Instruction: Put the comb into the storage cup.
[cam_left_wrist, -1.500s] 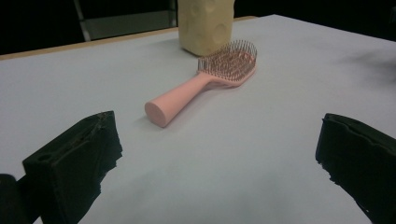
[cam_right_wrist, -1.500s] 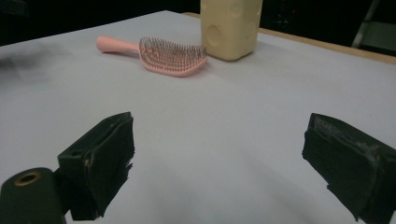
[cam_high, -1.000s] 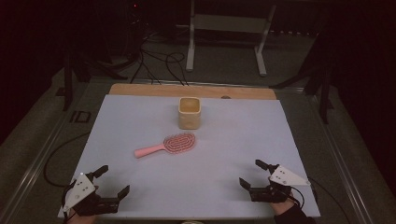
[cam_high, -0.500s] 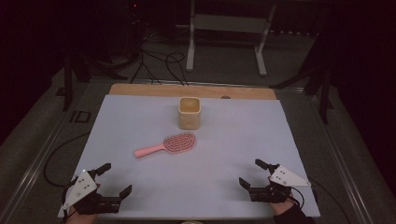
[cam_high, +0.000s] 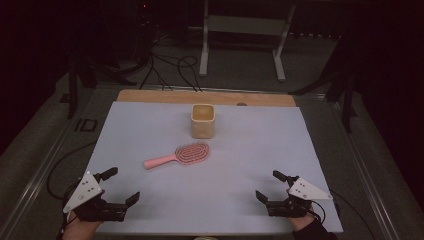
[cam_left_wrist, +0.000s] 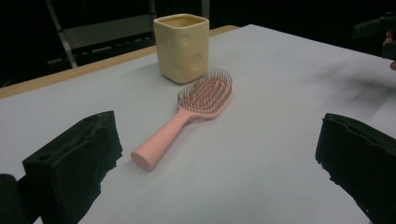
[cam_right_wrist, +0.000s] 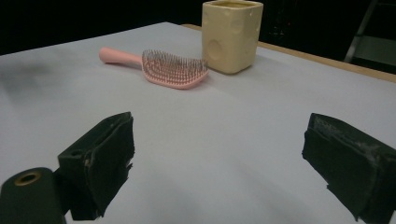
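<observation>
Left gripper (cam_high: 120, 186) and right gripper (cam_high: 270, 186) gape wide, holding nothing.

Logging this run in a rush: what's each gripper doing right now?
Left gripper: open, holding nothing, near the table's front left edge.
Right gripper: open, holding nothing, near the front right edge.

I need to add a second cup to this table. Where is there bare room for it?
Widest free patch: the mat right of the yellow cup and pink hairbrush. Also bare: the strip between the left hand-held gripper and the right hand-held gripper, and the far-left corner. Only the centre is crowded, cup and brush close together.
</observation>
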